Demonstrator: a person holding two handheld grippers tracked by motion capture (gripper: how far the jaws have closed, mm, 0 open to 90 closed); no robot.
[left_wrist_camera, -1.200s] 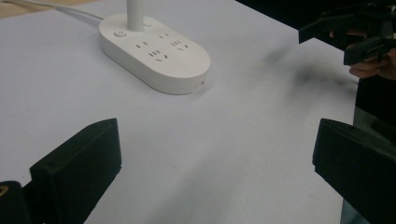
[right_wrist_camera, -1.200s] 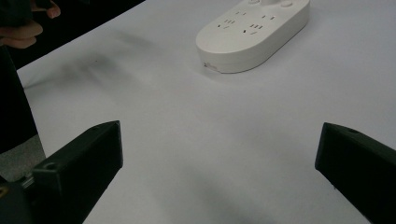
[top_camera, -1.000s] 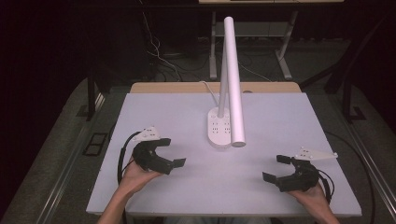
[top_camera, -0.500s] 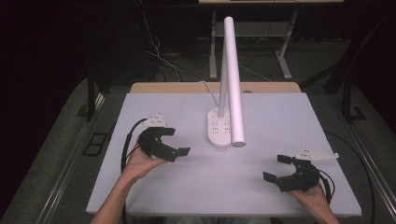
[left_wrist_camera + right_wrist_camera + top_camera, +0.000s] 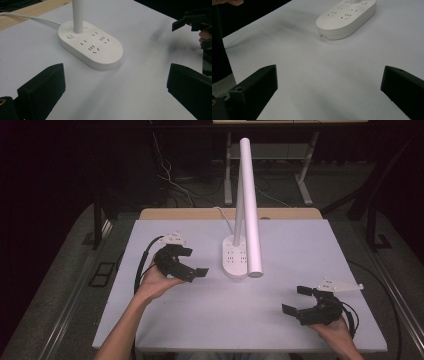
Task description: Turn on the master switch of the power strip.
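Lamp base (image 5: 236, 260) sits just beside the spread left claw (image 5: 194, 262)

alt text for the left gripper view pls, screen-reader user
The left gripper's two black jaws stand wide apart, holding nothing, aimed at a white desk lamp base with built-in sockets on a white table. The lamp's white stem rises from the base; the right gripper is at the upper right.

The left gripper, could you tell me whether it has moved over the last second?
Yes. The left gripper has moved forward and toward the lamp base, which has stayed put.
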